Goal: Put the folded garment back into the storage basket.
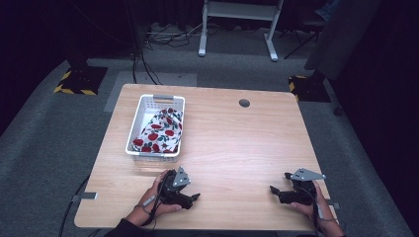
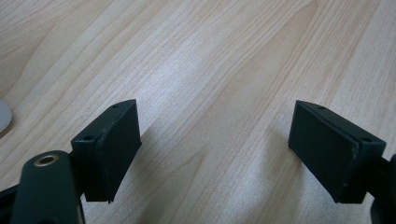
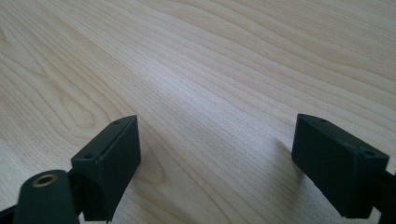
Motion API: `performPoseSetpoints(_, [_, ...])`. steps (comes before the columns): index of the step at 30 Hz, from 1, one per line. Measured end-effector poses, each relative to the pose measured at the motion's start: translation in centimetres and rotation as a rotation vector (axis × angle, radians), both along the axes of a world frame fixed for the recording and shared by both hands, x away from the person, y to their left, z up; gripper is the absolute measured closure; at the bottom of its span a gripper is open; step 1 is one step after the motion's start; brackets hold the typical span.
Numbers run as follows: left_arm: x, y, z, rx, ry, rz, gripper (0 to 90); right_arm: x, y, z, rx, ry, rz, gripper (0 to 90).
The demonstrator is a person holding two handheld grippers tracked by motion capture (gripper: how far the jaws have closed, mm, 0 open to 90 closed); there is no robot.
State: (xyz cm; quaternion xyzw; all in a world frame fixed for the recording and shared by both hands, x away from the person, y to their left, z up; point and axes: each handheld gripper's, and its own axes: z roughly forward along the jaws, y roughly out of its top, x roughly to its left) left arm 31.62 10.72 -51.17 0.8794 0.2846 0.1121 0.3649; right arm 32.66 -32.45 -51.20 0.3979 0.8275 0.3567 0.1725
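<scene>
Black jaws of the left gripper (image 2: 212, 156) are seen spread wide in the left gripper view, with nothing between them but bare wood grain. Black jaws of the right gripper (image 3: 215, 161) are likewise spread wide in the right gripper view, again with bare wood between. In the high view, the left gripper (image 1: 190, 199) is held low over the near edge of the table (image 1: 237, 148), left of centre, by the left hand (image 1: 153, 200); its jaws are pointed toward the right. The right gripper (image 1: 279, 185) is held by the right hand (image 1: 311, 205) near the table's near right corner, jaws pointed toward the left. The two grippers are set well apart, facing each other across bare tabletop. Farther out, a white basket (image 1: 140, 116) is noted on the far left part of the table, just beyond the left gripper. A cloth (image 1: 160, 131), white with red and green print, is lying bunched inside the basket. A dark round hole (image 1: 244, 103) is noted near the table's far edge.
</scene>
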Motion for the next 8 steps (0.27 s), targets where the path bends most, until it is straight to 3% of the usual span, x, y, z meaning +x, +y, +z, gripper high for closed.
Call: performPoseSetpoints(8, [0.01, 0.02, -0.01, -0.001, 0.002, 0.014, 16.6, -0.04, 0.01, 0.0, 0.001, -0.003, 0.004, 16.6])
